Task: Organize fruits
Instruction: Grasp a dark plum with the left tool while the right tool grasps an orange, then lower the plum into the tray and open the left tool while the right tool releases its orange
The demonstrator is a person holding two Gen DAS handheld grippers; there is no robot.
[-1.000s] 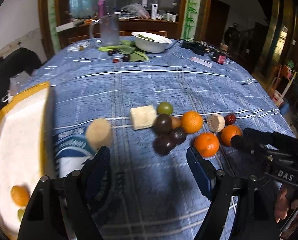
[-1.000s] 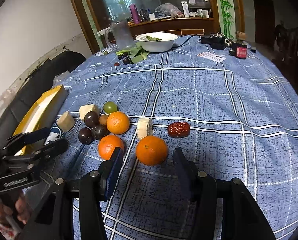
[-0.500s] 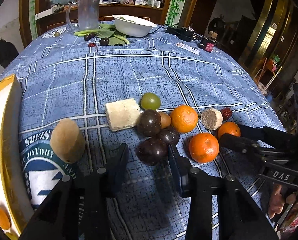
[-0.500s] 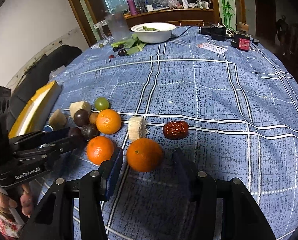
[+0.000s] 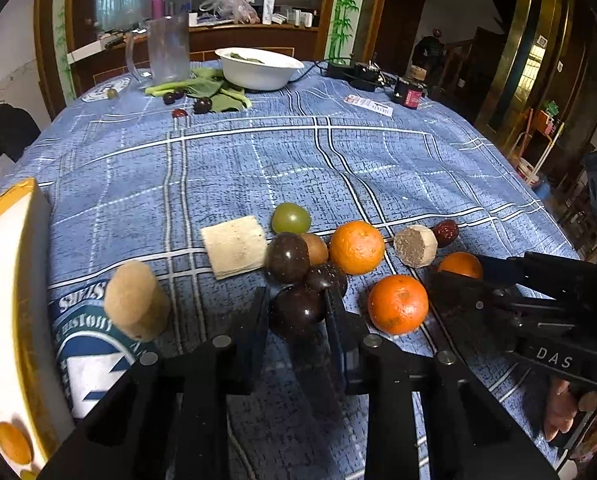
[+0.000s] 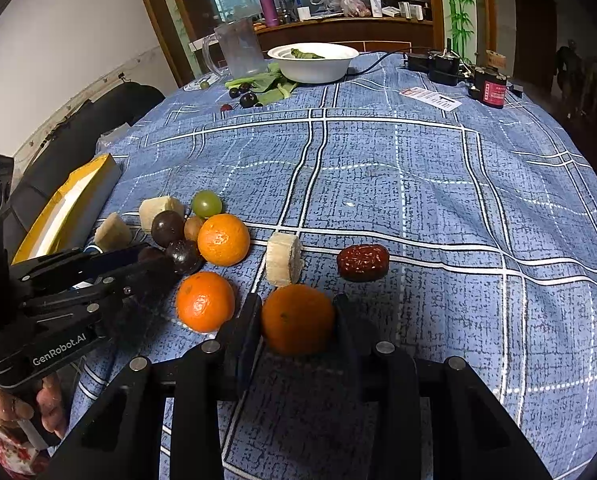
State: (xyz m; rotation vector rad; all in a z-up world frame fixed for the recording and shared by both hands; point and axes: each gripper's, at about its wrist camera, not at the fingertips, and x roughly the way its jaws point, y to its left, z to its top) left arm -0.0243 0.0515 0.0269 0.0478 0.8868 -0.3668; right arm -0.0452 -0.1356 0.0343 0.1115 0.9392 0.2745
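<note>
A cluster of fruit lies on the blue checked tablecloth (image 5: 258,152). My left gripper (image 5: 296,312) is shut on a dark plum (image 5: 297,311) at the cluster's near edge; it also shows in the right wrist view (image 6: 146,264). My right gripper (image 6: 296,320) is shut on an orange (image 6: 297,318), which shows in the left wrist view (image 5: 460,265). Two more oranges (image 5: 398,304) (image 5: 356,247), other dark plums (image 5: 287,257), a green grape (image 5: 291,218), a red date (image 6: 363,263) and pale cut pieces (image 5: 234,246) lie around.
A yellow-rimmed white tray (image 5: 2,300) stands at the left with an orange piece (image 5: 13,442) in it. A pale lump (image 5: 132,304) lies beside it. A white bowl (image 5: 258,68), a jug (image 5: 168,50), greens and chargers are at the far end.
My left gripper moved right from the tray to the fruit cluster and closed on the dark plum. My right gripper advanced and closed on the orange.
</note>
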